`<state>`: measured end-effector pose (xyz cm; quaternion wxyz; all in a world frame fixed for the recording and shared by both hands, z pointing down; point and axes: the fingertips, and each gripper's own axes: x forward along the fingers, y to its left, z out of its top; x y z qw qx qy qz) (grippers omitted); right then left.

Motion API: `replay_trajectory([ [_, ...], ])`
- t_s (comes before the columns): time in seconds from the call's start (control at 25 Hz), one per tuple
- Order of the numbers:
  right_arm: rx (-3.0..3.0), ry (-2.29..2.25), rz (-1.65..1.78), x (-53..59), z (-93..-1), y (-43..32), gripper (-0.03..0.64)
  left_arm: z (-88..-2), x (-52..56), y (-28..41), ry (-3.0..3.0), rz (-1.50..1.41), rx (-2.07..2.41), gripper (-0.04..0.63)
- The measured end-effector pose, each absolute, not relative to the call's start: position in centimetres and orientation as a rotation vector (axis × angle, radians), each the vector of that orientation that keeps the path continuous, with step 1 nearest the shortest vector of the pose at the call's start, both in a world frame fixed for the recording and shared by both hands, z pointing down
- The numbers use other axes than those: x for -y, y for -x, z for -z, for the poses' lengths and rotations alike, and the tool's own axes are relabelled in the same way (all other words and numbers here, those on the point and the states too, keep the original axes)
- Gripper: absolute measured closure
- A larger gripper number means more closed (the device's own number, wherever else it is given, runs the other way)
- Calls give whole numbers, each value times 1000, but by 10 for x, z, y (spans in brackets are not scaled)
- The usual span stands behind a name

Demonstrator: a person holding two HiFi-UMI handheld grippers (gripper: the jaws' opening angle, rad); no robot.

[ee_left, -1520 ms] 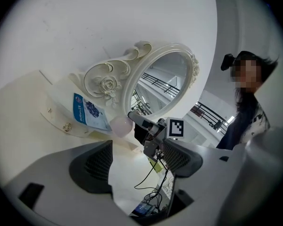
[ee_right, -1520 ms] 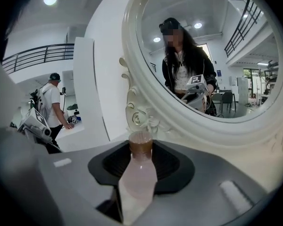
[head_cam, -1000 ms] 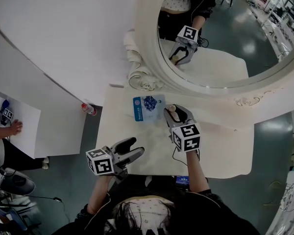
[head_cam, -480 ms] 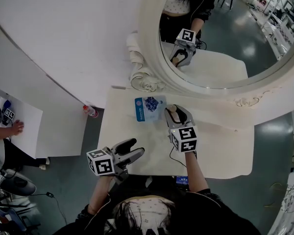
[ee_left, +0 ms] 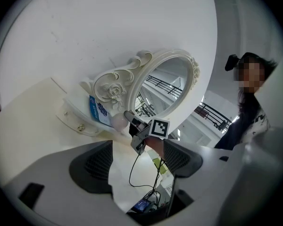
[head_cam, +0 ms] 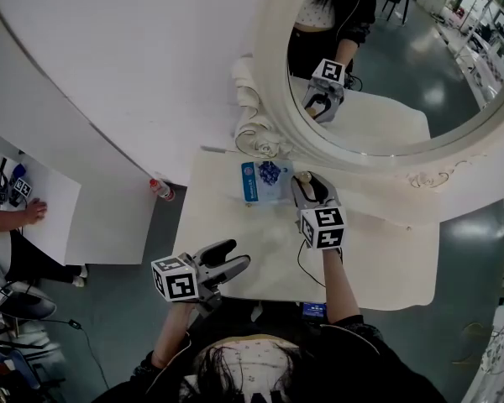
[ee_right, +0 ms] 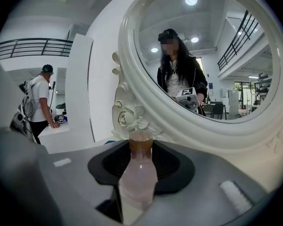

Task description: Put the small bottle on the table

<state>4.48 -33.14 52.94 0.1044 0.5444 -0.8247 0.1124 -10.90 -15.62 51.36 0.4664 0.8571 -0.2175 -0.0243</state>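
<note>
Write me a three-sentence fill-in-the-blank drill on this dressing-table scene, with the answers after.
1. The small pink plastic bottle with a brown cap is clamped between the jaws of the ___.
2. The left gripper holds nothing; its jaws stand ___.
3. The blue printed packet sits on the cream table, by the ornate white frame of the oval ___.

Missing words: right gripper; open; mirror.
</note>
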Motion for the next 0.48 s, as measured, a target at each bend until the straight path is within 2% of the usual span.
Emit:
replay_trajectory([
  [0.48,2438,-1632,-339,345,-529,-47,466,-515,149,118,-2092,66,568,259],
])
